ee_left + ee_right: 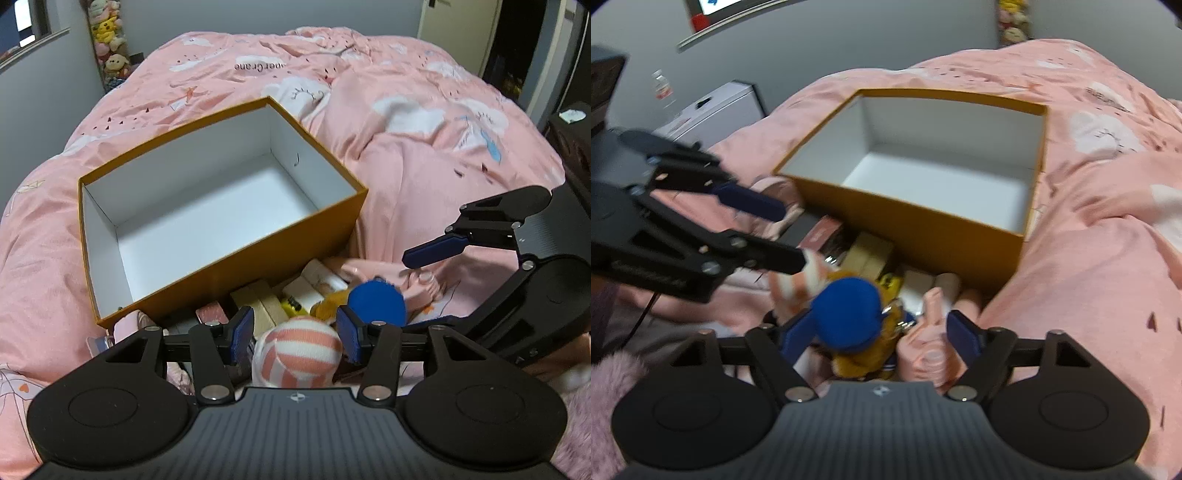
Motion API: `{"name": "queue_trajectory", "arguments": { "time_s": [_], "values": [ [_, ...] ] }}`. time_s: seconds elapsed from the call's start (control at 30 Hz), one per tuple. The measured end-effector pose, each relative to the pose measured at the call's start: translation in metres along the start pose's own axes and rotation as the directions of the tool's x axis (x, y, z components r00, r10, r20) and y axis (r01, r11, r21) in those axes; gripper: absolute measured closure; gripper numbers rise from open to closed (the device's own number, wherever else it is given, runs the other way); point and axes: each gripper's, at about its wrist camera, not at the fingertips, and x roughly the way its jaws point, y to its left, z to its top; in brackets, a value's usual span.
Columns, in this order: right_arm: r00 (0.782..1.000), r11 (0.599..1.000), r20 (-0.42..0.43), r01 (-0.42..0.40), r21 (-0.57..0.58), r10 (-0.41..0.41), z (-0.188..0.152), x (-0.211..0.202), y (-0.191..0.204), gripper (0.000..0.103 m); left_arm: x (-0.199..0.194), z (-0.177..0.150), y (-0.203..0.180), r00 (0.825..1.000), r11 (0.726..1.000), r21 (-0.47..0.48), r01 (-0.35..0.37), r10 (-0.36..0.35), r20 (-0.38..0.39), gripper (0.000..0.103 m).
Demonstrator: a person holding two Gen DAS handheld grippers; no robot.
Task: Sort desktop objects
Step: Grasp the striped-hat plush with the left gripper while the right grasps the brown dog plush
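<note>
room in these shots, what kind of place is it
Most likely a bedroom at home. The orange box and the small items sit on a bed covered by a pink cloud-print duvet, stuffed toys are stacked in the far corner, and a doorway opens beyond the bed.

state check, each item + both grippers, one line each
box: open, no lid, nothing inside, on the bedcover
striped sock ball: between the left gripper's fingers, right pad touching, left pad apart
left gripper: open, around the sock ball
blue-capped plush toy: between the right gripper's fingers, grip unclear
right gripper: cannot tell if gripping
small boxes: piled against the box's near wall
</note>
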Motion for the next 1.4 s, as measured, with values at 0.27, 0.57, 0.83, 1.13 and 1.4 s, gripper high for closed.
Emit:
{"name": "queue_trajectory", "arguments": {
  "time_s": [0.27,0.57,0.83,1.13,1.4],
  "values": [
    [0.999,0.988,-0.024,-0.025,-0.15,0.022,-0.005,0.012,0.014,0.038,0.013,-0.014,-0.013,0.995,0.989,0.141,0.031,-0.017,-0.094,0.038],
    [0.999,0.98,-0.042,-0.03,-0.195,0.022,-0.005,0.031,0.012,0.042,0.048,-0.023,0.005,0.989,0.998,0.067,0.006,0.004,-0.145,0.037],
    [0.995,0.996,0.044,-0.087,0.023,0.086,0.015,0.036,-0.018,0.05,0.045,-0.021,0.051,0.995,0.978,-0.187,0.088,-0.095,-0.028,0.046],
    [0.99,0.977,0.087,-0.128,0.17,0.115,0.036,0.026,-0.042,0.056,0.019,-0.014,0.061,0.992,0.958,-0.263,0.114,-0.097,0.076,0.049],
    [0.963,0.958,0.205,-0.213,0.194,0.173,0.069,-0.009,-0.057,0.056,-0.031,0.01,0.073,0.976,0.962,-0.263,0.07,-0.011,0.218,0.049]
  ]
}}
